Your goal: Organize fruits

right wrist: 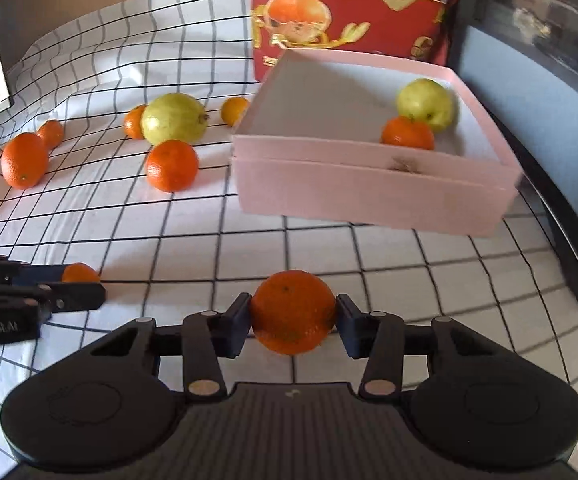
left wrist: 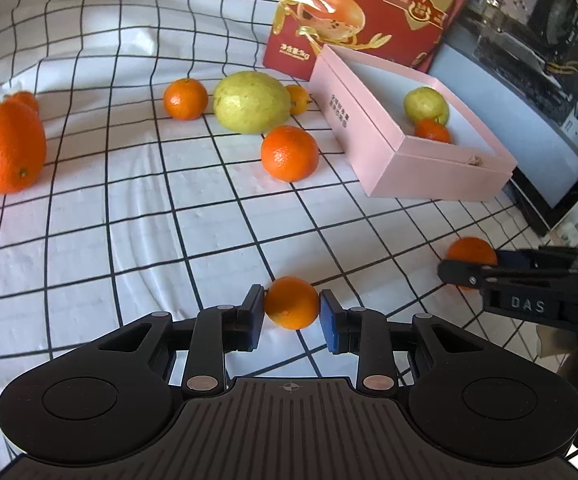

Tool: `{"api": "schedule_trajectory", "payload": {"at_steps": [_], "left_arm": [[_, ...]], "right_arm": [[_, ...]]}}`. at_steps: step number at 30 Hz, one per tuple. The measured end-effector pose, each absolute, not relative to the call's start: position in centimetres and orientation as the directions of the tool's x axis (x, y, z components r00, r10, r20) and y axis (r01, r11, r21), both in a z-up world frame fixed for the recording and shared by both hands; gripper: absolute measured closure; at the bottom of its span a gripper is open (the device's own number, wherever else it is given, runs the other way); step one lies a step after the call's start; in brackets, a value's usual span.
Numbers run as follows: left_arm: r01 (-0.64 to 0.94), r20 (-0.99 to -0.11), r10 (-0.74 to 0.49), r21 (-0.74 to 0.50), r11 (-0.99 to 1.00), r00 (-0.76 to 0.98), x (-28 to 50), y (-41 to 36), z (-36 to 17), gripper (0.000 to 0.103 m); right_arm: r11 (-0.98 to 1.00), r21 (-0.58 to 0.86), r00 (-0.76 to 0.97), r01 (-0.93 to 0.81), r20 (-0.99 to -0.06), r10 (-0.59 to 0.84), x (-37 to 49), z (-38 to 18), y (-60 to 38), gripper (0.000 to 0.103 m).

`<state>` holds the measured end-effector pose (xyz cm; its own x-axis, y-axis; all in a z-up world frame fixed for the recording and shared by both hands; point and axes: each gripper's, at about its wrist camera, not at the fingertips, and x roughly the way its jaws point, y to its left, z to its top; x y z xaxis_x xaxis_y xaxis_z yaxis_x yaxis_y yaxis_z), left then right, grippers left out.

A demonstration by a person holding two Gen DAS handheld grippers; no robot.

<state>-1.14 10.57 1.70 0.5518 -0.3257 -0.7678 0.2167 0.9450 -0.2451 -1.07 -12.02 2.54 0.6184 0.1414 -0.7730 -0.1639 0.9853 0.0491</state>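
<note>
My biggest worry is a slip: both fruits are round and smooth-skinned, and each is pinched only at its widest line, so a tilt or a jerk on the way to the open pink cardboard box [right wrist: 373, 188] could let one roll out and off across the white cloth with the black grid [left wrist: 129, 216] that covers the worktop. The two hands also work close together, so swinging both toward the box at once risks a knock between them. A hard drop might bump the small green fruit [right wrist: 425, 102] and small tangerine [right wrist: 407, 133] already lying in the box's far corner. My left tongs [left wrist: 292, 307] are closed narrow on a small round orange tangerine [left wrist: 291, 302], pads touching both flanks. My right tongs [right wrist: 292, 316] are closed on a larger round orange [right wrist: 292, 312], which fills the gap and bulges above the pads. The box sits ahead, well apart from both. A large green pear-like fruit [left wrist: 251, 102] and several more oranges wait on the cloth beside the box.
</note>
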Motion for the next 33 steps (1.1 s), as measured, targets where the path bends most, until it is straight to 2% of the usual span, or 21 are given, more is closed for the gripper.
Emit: {"api": "schedule_trajectory", "payload": {"at_steps": [5,10,13,18,21,26,30,33], "left_arm": [[0.201,-0.774,-0.327,-0.258,0.945,0.543,-0.9,10.6,1.8,0.069],[0.199,-0.778,-0.278,-0.199,0.96,0.563,-1.2,9.1,1.8,0.07],[0.2,-0.775,-0.334,-0.267,0.943,0.536,-0.3,8.3,2.0,0.07],[0.269,-0.687,-0.378,-0.266,0.925,0.62,3.0,5.7,6.4,0.07],[0.322,-0.604,-0.399,-0.237,0.916,0.69,6.3,3.5,10.8,0.07],[0.371,-0.522,-0.427,-0.215,0.904,0.738,12.0,-0.5,16.0,0.07],[0.372,-0.521,-0.408,-0.178,0.911,0.75,15.3,-3.0,16.8,0.07],[0.38,-0.556,-0.432,-0.214,0.9,0.71,17.4,-3.9,15.3,0.07]], "right_arm": [[0.99,0.058,0.621,-0.127,-0.774,0.125,-1.4,2.6,-13.6,0.058],[0.994,0.08,0.632,-0.07,-0.768,0.106,-1.6,2.5,-15.8,0.058],[0.995,0.083,0.638,-0.054,-0.764,0.098,-1.4,2.5,-17.0,0.058],[0.994,0.087,0.681,-0.068,-0.724,0.109,-0.3,4.4,-18.6,0.058],[0.991,0.091,0.724,-0.097,-0.677,0.133,1.4,6.8,-19.2,0.058],[0.988,0.066,0.788,-0.143,-0.596,0.154,5.2,10.6,-19.2,0.058],[0.984,0.03,0.797,-0.174,-0.583,0.158,8.2,11.4,-18.9,0.058],[0.981,0.035,0.778,-0.192,-0.604,0.174,9.6,10.7,-18.9,0.058]]}}
